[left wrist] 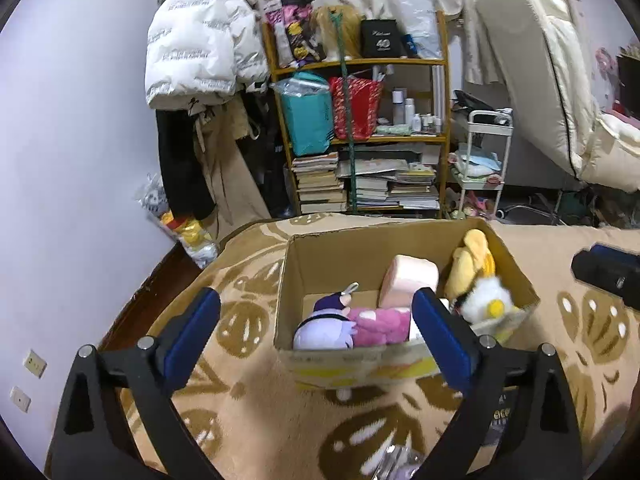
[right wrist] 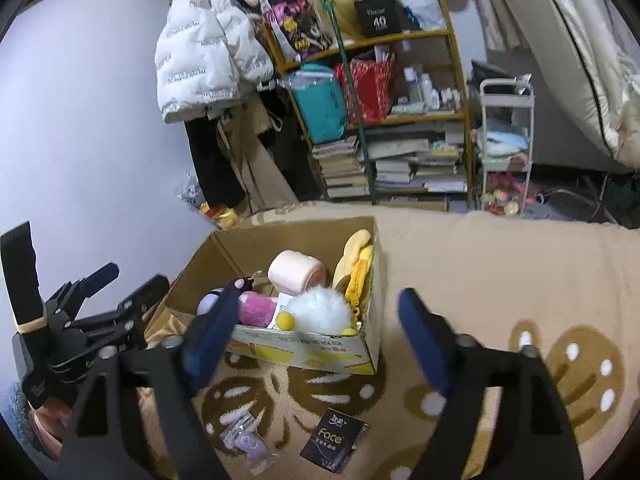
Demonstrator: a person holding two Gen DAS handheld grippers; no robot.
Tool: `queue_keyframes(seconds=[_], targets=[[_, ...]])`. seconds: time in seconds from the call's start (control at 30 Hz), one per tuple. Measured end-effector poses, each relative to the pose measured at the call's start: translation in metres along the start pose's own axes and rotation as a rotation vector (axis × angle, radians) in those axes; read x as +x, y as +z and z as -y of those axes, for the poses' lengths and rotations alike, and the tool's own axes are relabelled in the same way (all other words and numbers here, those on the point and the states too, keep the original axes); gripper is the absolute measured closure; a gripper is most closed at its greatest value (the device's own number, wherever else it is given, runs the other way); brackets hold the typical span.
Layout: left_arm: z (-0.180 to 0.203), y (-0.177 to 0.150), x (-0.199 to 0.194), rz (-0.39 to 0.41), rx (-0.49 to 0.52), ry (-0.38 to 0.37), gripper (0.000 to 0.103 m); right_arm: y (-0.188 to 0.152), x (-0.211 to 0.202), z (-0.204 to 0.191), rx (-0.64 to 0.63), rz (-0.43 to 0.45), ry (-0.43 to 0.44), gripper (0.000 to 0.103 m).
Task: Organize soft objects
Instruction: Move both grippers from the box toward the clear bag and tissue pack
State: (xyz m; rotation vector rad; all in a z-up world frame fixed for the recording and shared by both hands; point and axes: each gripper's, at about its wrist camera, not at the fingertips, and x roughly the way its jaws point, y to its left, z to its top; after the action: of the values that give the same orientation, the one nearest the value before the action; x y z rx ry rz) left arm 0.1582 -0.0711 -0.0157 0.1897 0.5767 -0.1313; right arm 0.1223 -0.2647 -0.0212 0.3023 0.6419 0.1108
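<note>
An open cardboard box [left wrist: 400,229] [right wrist: 304,354] stands on a beige patterned blanket [left wrist: 248,420]. Inside lie a white fluffy toy with a yellow beak [left wrist: 486,300] [right wrist: 320,312], a yellow plush [left wrist: 472,260] [right wrist: 356,264], a pink roll cushion [left wrist: 408,280] [right wrist: 296,272], a pink plush [left wrist: 380,326] and a lavender plush [left wrist: 324,330]. My left gripper [left wrist: 316,300] is open just in front of the box, nothing between its blue pads. My right gripper [right wrist: 320,296] is open too, empty, near the box's front right corner.
A crowded bookshelf [left wrist: 360,120], a hanging white jacket [left wrist: 196,48] and a small white trolley [left wrist: 484,152] stand behind the bed. A black "Face" packet [right wrist: 334,440] and a clear packet with purple items [right wrist: 248,440] lie on the blanket before the box. A mattress [left wrist: 540,60] leans at the right.
</note>
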Motion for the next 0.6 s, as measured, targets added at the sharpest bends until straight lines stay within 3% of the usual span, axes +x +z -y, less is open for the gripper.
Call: queue_keyframes(seconds=[0.07, 0.33, 0.6], targets=[[0.001, -0.004, -0.009, 0.001, 0.018, 0.001, 0.007, -0.001, -0.012, -0.003, -0.011, 0.017, -0.012, 0.000], [-0.004, -0.024, -0.044, -0.046, -0.043, -0.048, 0.006, -0.016, -0.043, -0.009, -0.020, -0.002, -0.021, 0.000], [-0.007, -0.037, -0.083, -0.061, -0.042, -0.042, 0.007, -0.039, -0.063, -0.022, -0.043, -0.026, -0.013, 0.000]])
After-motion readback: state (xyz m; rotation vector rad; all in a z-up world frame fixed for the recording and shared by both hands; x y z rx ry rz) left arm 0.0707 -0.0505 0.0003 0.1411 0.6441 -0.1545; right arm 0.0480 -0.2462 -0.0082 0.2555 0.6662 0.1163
